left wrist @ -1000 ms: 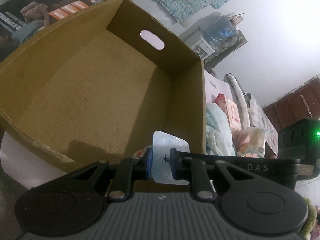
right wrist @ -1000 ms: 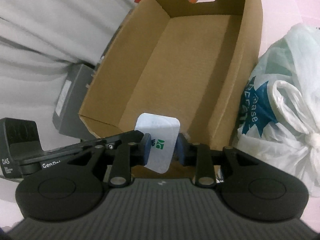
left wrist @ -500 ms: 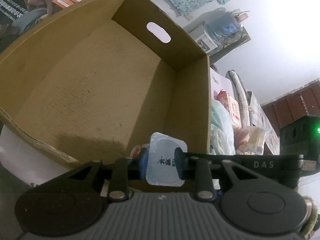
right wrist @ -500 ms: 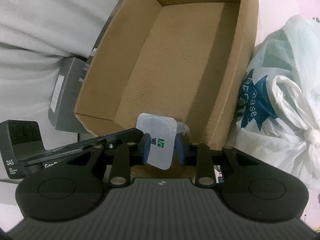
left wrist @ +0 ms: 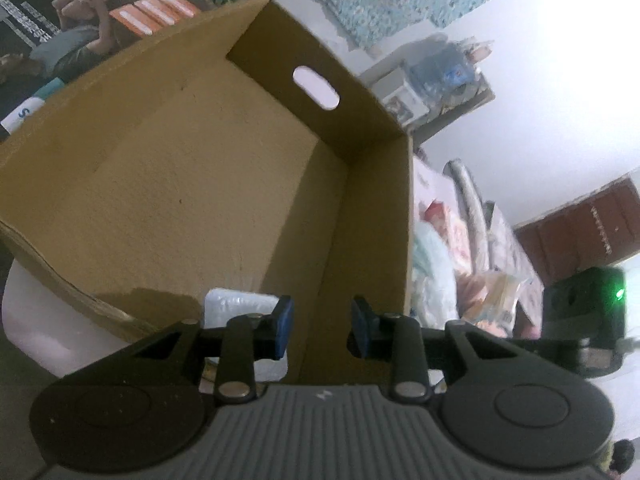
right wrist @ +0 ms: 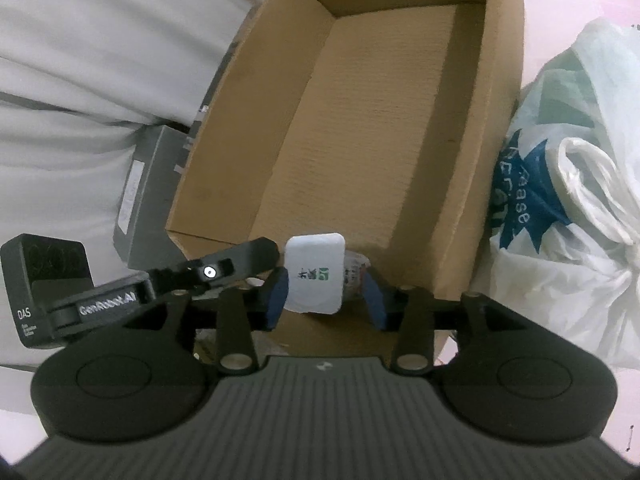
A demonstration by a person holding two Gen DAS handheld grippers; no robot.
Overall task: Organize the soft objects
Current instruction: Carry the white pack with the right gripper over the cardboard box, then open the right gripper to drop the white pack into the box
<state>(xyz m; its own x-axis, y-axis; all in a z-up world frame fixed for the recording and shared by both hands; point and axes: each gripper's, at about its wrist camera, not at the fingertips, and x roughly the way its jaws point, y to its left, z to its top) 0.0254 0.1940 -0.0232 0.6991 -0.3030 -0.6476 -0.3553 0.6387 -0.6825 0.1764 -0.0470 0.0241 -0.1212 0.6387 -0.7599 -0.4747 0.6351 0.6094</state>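
Note:
An open cardboard box with a handle slot fills both wrist views, its floor bare. My left gripper hangs over the box's near right corner, its jaws opening with nothing between them. A white soft packet lies just left of its left finger, partly hidden behind it. My right gripper is over the box's near edge, its jaws opening too. A white packet with green print is still between the pads, with a gap on its right side.
A white plastic bag with blue print bulges against the box's right wall. A grey carton and grey cloth lie to its left. A printed box and a heap of packets flank the box.
Both grippers were shut on white packets and have opened. The left one's packet has dropped out to the left of its finger. The right one's packet has tipped but stays between the pads.

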